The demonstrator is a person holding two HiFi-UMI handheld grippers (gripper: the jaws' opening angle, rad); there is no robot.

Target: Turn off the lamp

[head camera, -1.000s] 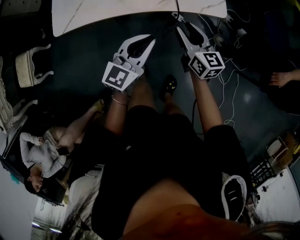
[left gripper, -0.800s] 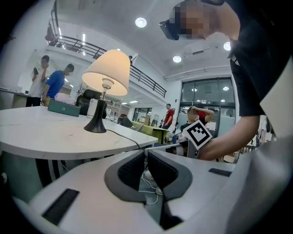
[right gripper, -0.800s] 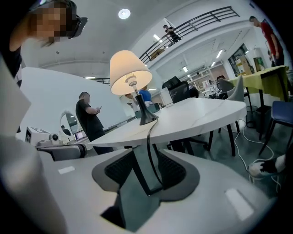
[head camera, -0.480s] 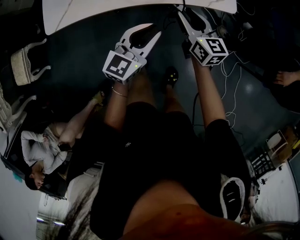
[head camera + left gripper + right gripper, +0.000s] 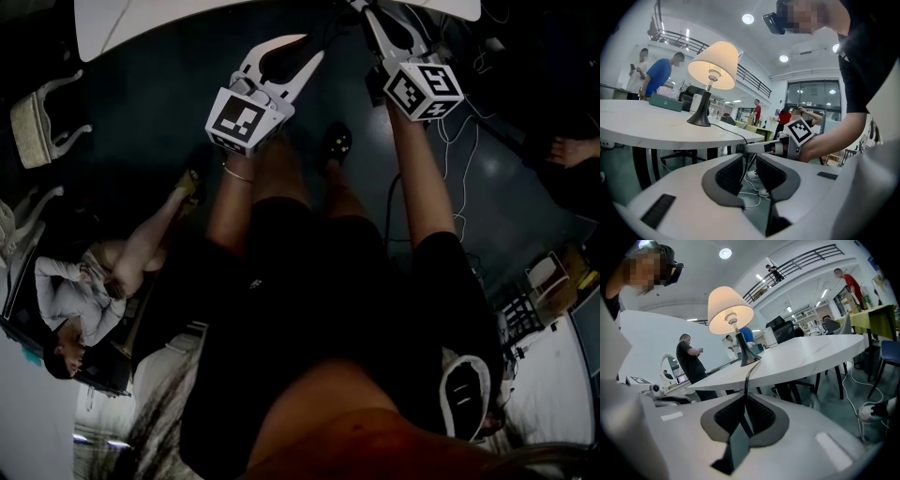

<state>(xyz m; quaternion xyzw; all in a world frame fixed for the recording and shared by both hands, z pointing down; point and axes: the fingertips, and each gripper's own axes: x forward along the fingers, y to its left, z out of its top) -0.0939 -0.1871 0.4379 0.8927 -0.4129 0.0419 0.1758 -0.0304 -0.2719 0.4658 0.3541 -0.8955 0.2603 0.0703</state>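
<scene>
The lamp (image 5: 714, 65) stands lit on the white round table (image 5: 642, 124), with a cream shade and a black cone base; the right gripper view also shows the lamp (image 5: 730, 310) glowing. Its black cord (image 5: 746, 378) drops over the table edge and runs between the pads of my right gripper (image 5: 745, 401), whose jaws have just been closing and now pinch it. My left gripper (image 5: 749, 161) is open, nothing between its pads, and hangs beside the right gripper (image 5: 757, 146) below the table edge. From above, the left gripper (image 5: 314, 49) and right gripper (image 5: 367, 7) both point at the table (image 5: 141, 19).
Several people stand behind the table. A green box (image 5: 665, 101) lies on it. White cables (image 5: 459, 141) trail over the dark floor, with a plug block (image 5: 761, 191) under the table. A pale chair (image 5: 42, 127) and a seated person (image 5: 84, 291) are at the left.
Both grippers have slid up the head view toward the table edge. The right gripper's tips now reach the top of the frame, and its jaws look narrower than before.
</scene>
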